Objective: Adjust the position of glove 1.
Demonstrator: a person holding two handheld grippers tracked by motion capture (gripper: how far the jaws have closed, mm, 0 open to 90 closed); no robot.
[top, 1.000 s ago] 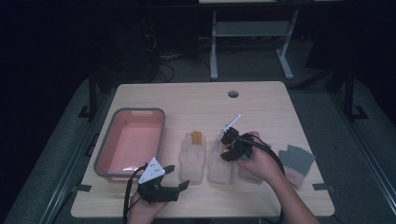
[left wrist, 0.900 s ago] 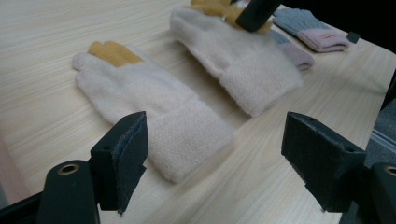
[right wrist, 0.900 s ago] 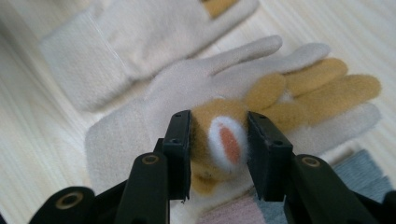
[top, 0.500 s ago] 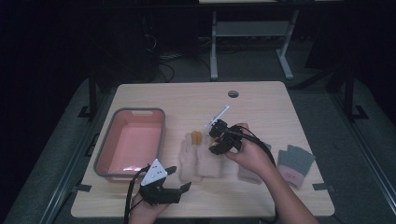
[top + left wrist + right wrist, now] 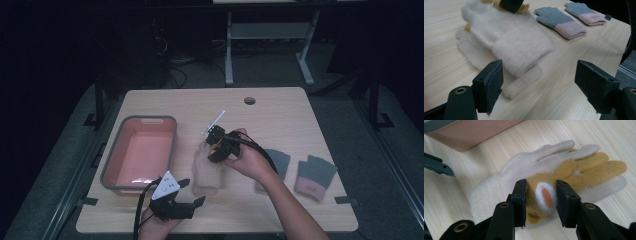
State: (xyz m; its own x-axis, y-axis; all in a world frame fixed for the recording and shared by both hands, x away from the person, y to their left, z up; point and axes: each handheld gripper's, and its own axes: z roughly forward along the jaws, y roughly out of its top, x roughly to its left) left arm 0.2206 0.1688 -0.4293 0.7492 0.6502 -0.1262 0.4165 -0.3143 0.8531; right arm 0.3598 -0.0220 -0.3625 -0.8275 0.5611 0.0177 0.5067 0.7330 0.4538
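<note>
In the high view, the right gripper (image 5: 216, 145) is pinching a cream glove (image 5: 207, 172) at centre frame, beside the pink bin (image 5: 111, 165); the left gripper (image 5: 192, 192) is sitting spread at the bottom. In the left gripper view, cream gloves are lying stacked upper left, grey gloves (image 5: 560, 18) upper right. In the right gripper view, the jaws are squeezing the glove's yellow palm side (image 5: 540, 195) at centre.

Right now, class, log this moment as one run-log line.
right hand-held gripper: shut on fuzzy mustard-yellow glove | over fluffy cream glove | left hand-held gripper: open, holding nothing
</note>
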